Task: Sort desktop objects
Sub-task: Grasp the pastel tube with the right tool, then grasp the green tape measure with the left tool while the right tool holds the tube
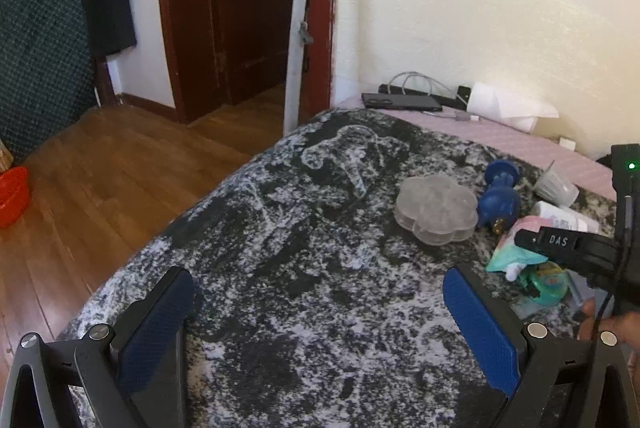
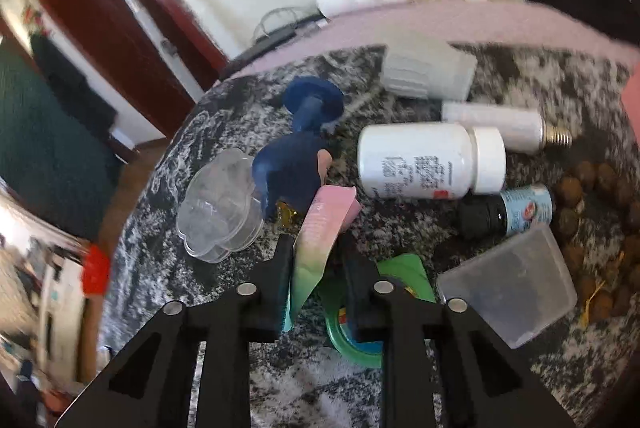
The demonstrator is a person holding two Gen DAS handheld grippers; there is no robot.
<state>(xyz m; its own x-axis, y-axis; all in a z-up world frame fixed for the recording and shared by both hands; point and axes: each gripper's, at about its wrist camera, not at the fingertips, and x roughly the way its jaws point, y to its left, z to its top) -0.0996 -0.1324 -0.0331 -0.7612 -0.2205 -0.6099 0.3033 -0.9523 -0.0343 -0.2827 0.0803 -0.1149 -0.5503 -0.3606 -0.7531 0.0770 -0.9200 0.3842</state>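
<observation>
Right gripper (image 2: 314, 260) clamped on pink packet (image 2: 316, 228); left gripper (image 1: 320, 316) spread wide, empty. Lift straight, clear of bottle (image 2: 424, 160).

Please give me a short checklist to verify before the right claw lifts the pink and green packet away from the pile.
1. Right claw shut on the packet: ok.
2. Grip holds the packet's middle: not ok, it pinches the lower end.
3. Left claw open, holding nothing: ok.
4. Left claw apart from the pile: ok.
5. Packet free of the blue toy: cannot tell, they overlap.
6. Green roll under the claw not caught: cannot tell.
</observation>
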